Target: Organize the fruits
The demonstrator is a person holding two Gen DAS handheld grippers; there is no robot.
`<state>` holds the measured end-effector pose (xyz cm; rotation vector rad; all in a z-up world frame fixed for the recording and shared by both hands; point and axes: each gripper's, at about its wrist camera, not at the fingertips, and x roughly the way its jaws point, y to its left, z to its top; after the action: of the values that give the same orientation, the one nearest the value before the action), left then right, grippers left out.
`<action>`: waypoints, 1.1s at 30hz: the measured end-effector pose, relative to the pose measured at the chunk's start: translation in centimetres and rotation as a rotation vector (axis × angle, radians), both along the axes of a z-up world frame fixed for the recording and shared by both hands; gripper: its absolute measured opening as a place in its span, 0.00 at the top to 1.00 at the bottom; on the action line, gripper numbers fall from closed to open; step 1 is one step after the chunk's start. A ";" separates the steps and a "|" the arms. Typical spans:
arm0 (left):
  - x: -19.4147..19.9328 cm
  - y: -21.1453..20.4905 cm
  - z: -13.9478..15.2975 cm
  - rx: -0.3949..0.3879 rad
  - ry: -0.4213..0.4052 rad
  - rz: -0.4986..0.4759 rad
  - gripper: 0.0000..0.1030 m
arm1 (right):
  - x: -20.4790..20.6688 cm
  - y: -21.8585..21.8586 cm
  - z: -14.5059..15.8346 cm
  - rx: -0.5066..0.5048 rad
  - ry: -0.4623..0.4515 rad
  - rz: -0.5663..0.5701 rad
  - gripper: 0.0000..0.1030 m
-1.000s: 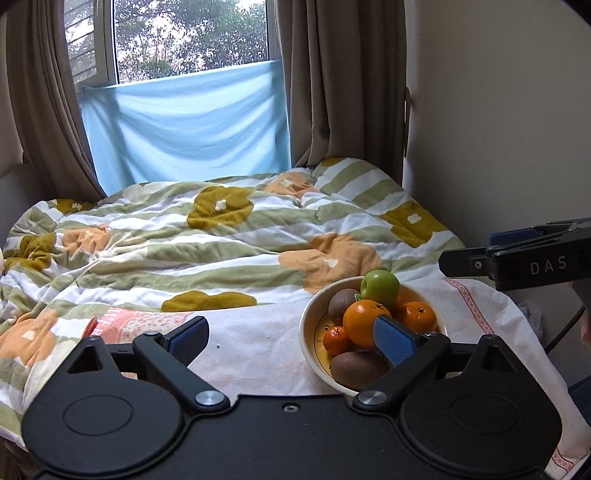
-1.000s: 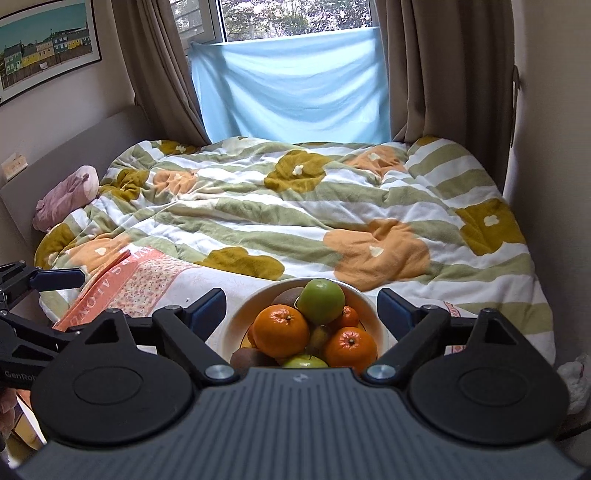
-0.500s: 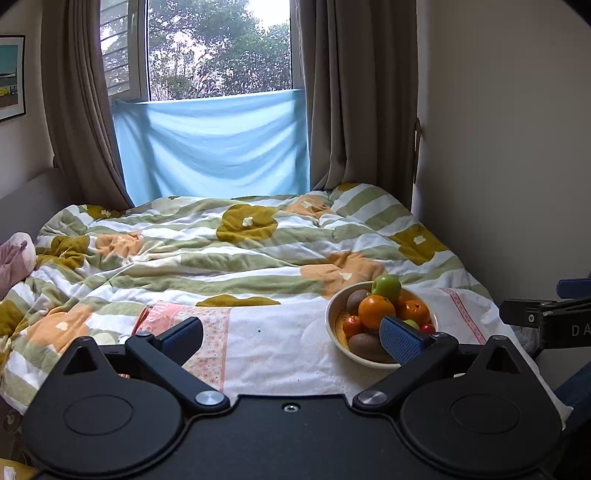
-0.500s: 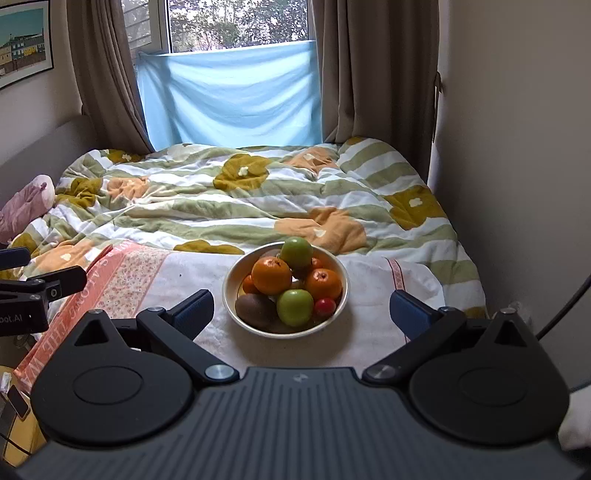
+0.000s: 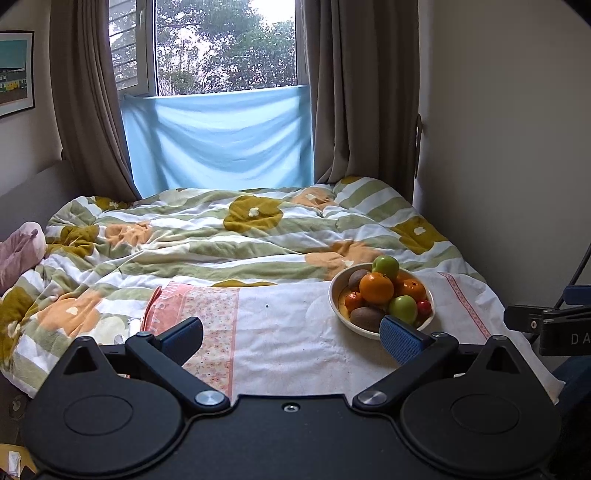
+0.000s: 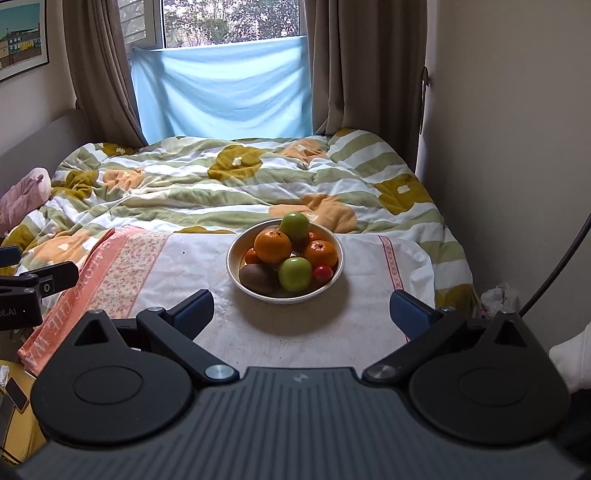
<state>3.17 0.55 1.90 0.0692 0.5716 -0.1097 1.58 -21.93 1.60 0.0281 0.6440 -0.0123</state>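
A cream bowl (image 6: 334, 275) (image 5: 334, 295) heaped with fruit sits on a white cloth (image 6: 295, 325) at the foot of the bed. In it lie oranges (image 6: 272, 246), green apples (image 6: 294, 274), kiwis (image 6: 257, 278) and a small red fruit (image 6: 323, 274). My right gripper (image 6: 301, 314) is open and empty, short of the bowl and facing it. My left gripper (image 5: 291, 338) is open and empty too, with the bowl ahead to its right, just beyond its right finger pad (image 5: 400, 338).
A flowered green and orange duvet (image 6: 229, 184) covers the bed up to the curtained window (image 6: 229, 22). A wall (image 6: 517, 147) runs along the right. The cloth's pink patterned band (image 6: 122, 266) lies to the left. A pink plush item (image 6: 22, 195) rests far left.
Both grippers have drawn back from the bowl and risen a little; the bowl looks smaller and farther in both views. The fruit has not moved.
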 end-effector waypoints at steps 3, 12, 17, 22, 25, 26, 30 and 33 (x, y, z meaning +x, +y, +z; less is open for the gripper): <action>-0.2 0.1 0.0 0.003 -0.003 -0.001 0.00 | -0.4 0.0 0.1 0.000 -0.003 0.000 0.00; -0.6 -0.1 0.2 0.010 -0.007 -0.006 0.00 | -0.8 -0.1 0.1 0.009 -0.001 -0.005 0.00; -0.7 -0.2 0.3 0.012 -0.009 -0.008 0.00 | -0.9 -0.2 0.2 0.004 0.005 -0.008 0.00; -1.2 -0.3 0.5 0.014 -0.021 -0.004 0.00 | -0.8 -0.2 0.3 0.007 0.003 -0.002 0.00; -1.3 -0.3 0.5 0.010 -0.023 0.001 0.00 | -0.5 -0.1 0.2 0.005 0.010 0.001 0.00; -1.3 -0.3 0.5 0.009 -0.022 0.003 0.00 | -0.5 0.0 0.2 0.002 0.011 0.002 0.00; -1.4 -0.4 0.6 0.005 -0.021 0.008 0.00 | -0.4 -0.1 0.1 0.002 0.020 0.004 0.00; -1.5 -0.4 0.6 0.006 -0.022 0.012 0.00 | -0.4 -0.1 0.1 0.001 0.019 0.003 0.00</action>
<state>1.70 0.18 2.48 0.0731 0.5506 -0.0958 1.20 -22.05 1.67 0.0276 0.6630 -0.0091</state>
